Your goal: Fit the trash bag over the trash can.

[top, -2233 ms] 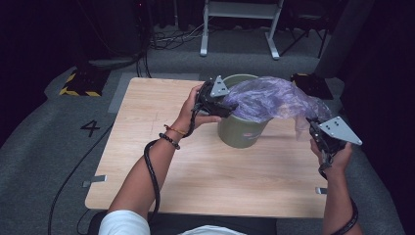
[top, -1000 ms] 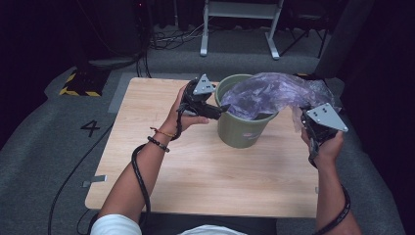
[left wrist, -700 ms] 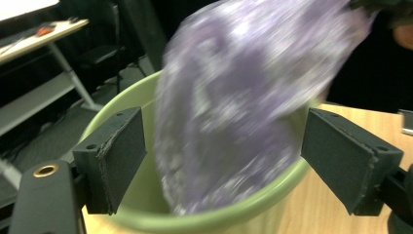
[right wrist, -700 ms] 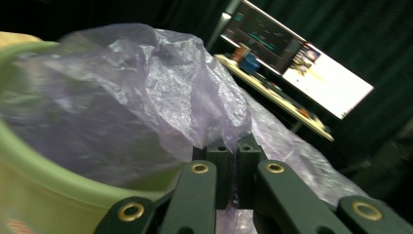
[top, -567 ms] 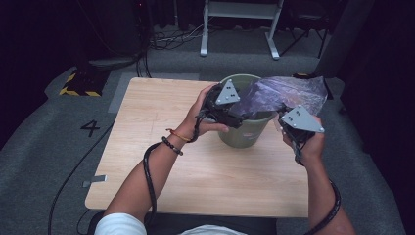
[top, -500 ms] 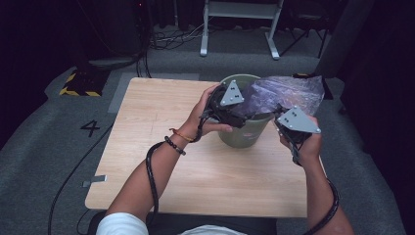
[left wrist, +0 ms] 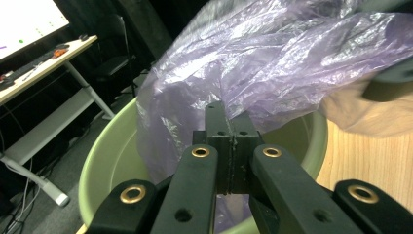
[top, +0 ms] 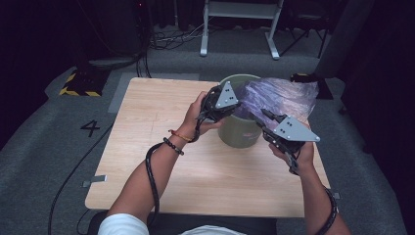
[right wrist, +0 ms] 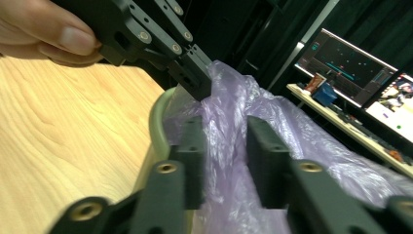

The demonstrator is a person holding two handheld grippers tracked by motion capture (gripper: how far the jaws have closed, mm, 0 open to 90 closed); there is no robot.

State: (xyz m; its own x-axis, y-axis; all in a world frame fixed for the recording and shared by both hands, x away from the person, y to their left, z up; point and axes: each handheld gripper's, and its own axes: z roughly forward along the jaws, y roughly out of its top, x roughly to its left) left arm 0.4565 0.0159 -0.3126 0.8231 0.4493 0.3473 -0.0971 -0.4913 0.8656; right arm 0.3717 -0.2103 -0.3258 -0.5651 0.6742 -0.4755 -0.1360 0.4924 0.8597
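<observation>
A pale green bucket (top: 240,134) stands on the wooden table (top: 161,112) with a thin purple plastic bag (top: 284,95) bunched over its mouth and spilling to the right. My left gripper (top: 240,109) is at the bucket's near-left rim (left wrist: 104,165). Its jaws have just closed, and they are shut on a fold of the bag (left wrist: 292,63). My right gripper (top: 262,114) comes in from the right. Its jaws have just been opening and stand apart, with loose bag (right wrist: 302,141) between them, the pads off it. The left gripper (right wrist: 197,73) sits just beyond the right gripper (right wrist: 225,126).
The bucket is near the table's far right corner; bare wood lies to its left and front. Behind the table stands a white metal frame (top: 240,10) with cables on the grey floor. A floor mark "4" (top: 91,128) lies at the left.
Both hands have drawn in toward the bucket. The left gripper moved right over the rim and closed on the bag; the right gripper moved left and its jaws parted.
</observation>
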